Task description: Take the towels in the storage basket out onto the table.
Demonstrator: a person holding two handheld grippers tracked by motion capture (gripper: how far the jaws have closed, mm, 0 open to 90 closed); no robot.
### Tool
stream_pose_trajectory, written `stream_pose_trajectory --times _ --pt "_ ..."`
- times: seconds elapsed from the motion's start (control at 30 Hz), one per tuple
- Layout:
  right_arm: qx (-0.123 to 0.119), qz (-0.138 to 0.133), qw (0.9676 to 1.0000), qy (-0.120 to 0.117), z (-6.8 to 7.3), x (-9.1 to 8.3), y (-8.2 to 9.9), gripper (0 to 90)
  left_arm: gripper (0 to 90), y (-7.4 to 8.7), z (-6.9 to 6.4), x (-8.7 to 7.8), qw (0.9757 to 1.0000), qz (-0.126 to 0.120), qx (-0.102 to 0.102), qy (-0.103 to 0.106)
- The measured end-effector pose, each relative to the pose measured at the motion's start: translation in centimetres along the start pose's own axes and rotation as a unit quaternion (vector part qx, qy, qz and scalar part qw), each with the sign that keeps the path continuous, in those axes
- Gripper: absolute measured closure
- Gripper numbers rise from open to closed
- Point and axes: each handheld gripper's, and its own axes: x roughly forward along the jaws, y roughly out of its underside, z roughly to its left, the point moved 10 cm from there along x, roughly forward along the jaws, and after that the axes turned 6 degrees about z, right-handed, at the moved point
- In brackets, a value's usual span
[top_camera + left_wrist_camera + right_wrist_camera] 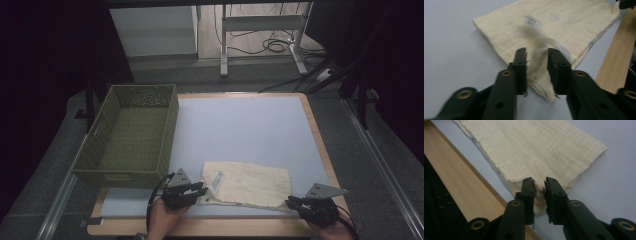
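With jaws parted and gripping nothing, the left gripper [537, 62] and right gripper [539, 187] are straddling the near corners of the folded cream woven cloth [247, 183], probably letting it settle flat on the pale grey table [240, 125].

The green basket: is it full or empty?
Empty: the green basket shows only its bare woven floor; the cloth lies outside on the table.

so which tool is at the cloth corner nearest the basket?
The left tool, at the cloth's near-left corner beside the green basket; the right tool works the far-side corner.
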Motion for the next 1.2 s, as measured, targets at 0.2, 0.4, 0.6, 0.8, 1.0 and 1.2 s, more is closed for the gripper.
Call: stream_pose_trajectory --times 0.2,0.4,0.6,0.8,1.0,1.2 --pt "0.009 -0.020 0.9996 0.016 -0.9 -1.7 -0.7 69.4 55.7 -0.8 0.3 -1.0 0.9999 -0.009 -0.004 -0.014" --pt "0.019 -0.021 0.9991 0.032 -3.2 -1.2 -1.9 67.7 51.6 -2.6 0.7 -1.1 0.9996 -0.019 -0.005 -0.021" --pt "0.034 -0.024 0.9982 0.043 -5.2 0.0 -3.3 67.4 50.9 -3.2 1.8 -0.1 0.9992 -0.006 -0.013 -0.037" --pt "0.049 -0.021 0.9974 0.049 -6.6 1.5 -4.4 69.6 56.9 -4.3 3.8 2.5 0.9981 0.009 -0.036 -0.050" --pt "0.052 -0.004 0.9963 0.068 -7.8 3.4 -5.2 69.4 62.2 -5.8 6.8 4.2 0.9926 0.019 -0.041 -0.113" --pt "0.048 0.022 0.9963 0.068 -7.8 5.2 -4.6 67.1 57.4 -5.2 8.1 6.0 0.9910 0.046 -0.043 -0.118"
